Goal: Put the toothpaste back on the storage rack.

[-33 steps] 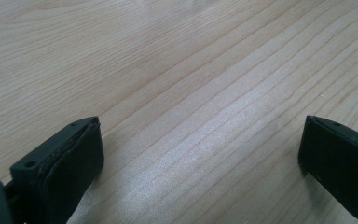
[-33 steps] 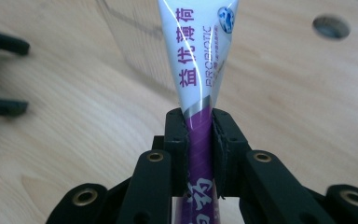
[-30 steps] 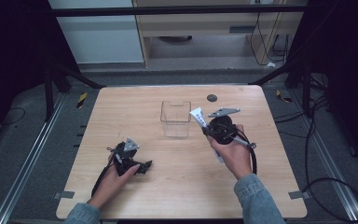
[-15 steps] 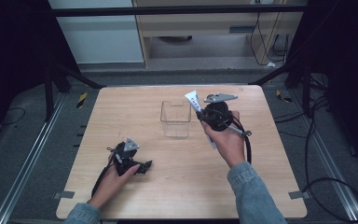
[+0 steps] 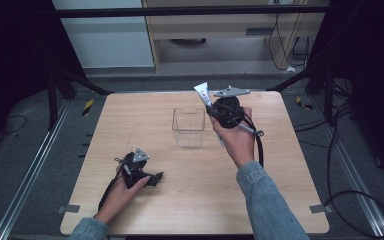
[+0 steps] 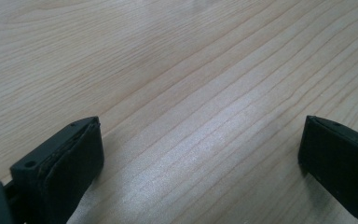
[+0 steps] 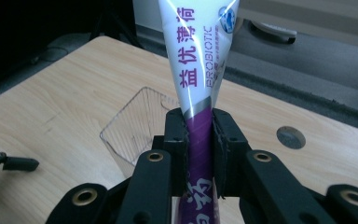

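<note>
— What have your right fingers point(image 7: 199, 140) got?

— They pinch a toothpaste tube point(image 7: 198, 56), white on its upper part with purple lettering, purple lower down where my pads press on both sides. In the high view the tube point(image 5: 203, 95) sticks up and leans toward the far left from my right hand point(image 5: 235, 137), above the counter point(image 5: 280, 200).

— And where is that against the clear box?

— The clear plastic box point(image 5: 188, 126) stands open-topped near the middle of the counter. My right hand is just beside its right wall, and the tube's flat end is above its far right corner. In the right gripper view the box point(image 7: 135, 133) sits behind and left of the tube.

— Your left side?

— My left fingers point(image 6: 200, 154) are spread wide with bare wood between them. In the high view my left hand point(image 5: 125, 182) rests low on the near left of the counter, well apart from the box.

— Anything else up there?

— A small dark round disc point(image 7: 291, 136) lies on the counter, right of the tube.
</note>
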The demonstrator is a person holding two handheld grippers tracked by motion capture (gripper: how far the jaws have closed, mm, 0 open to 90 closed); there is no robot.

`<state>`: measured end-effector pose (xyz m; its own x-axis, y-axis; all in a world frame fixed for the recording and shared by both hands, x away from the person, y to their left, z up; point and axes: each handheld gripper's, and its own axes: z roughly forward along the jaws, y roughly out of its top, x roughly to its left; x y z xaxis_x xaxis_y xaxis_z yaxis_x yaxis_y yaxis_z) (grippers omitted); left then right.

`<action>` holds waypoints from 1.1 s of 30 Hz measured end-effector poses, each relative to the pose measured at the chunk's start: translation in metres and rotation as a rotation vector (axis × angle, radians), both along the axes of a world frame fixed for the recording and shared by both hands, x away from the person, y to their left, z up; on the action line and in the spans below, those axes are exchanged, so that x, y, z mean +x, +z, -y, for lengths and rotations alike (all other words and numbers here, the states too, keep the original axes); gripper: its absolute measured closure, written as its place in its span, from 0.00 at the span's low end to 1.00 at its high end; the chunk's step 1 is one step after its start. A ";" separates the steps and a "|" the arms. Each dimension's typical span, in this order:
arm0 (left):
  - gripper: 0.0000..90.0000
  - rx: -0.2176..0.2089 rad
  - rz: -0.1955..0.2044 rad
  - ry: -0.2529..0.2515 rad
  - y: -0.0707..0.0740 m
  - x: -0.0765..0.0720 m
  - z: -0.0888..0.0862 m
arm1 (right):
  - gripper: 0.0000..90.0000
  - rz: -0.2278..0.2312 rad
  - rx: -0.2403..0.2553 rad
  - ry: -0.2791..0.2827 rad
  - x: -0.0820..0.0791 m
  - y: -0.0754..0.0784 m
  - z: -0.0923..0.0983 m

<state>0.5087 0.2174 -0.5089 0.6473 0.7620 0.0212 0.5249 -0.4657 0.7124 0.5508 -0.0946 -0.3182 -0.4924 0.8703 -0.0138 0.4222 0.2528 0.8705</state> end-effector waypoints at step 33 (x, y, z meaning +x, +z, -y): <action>0.00 0.002 -0.002 0.000 0.000 0.000 0.000 | 0.86 0.173 -0.009 -0.034 0.068 0.027 -0.054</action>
